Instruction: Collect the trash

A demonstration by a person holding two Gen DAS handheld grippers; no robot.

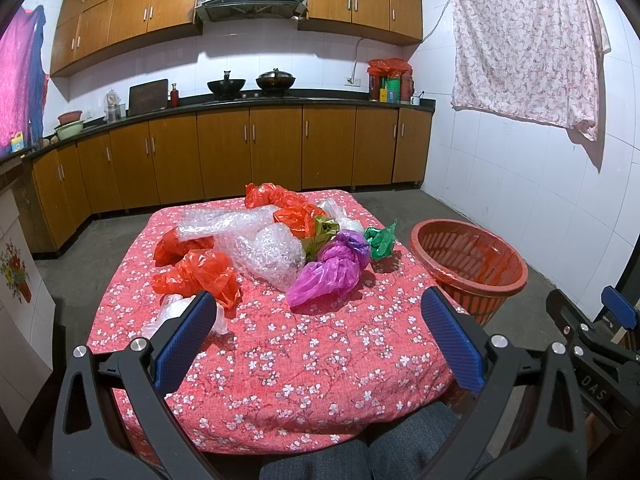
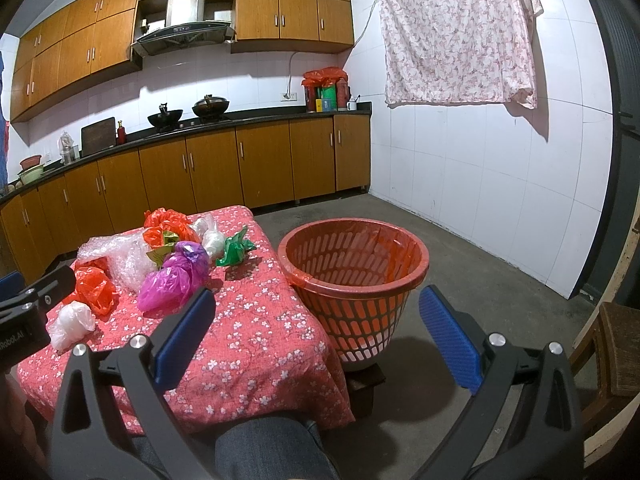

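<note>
Crumpled plastic bags lie on the low table with a red floral cloth [image 1: 304, 364]: a purple bag [image 1: 328, 270], an orange bag [image 1: 200, 276], a green bag [image 1: 380, 242], bubble wrap [image 1: 264, 256] and a white bag [image 1: 176, 312]. A red slotted basket [image 1: 468, 266] stands right of the table; it also shows in the right wrist view [image 2: 352, 268]. My left gripper [image 1: 316, 340] is open and empty above the table's near part. My right gripper [image 2: 316, 338] is open and empty, between the table corner and the basket. The purple bag [image 2: 172, 280] lies just left of it.
Wooden kitchen cabinets [image 1: 248, 152] and a counter with woks run along the back wall. A floral sheet [image 1: 524, 40] hangs on the white tiled right wall. A wooden chair [image 2: 612, 344] stands at the right. The person's knee [image 2: 272, 448] is below the grippers.
</note>
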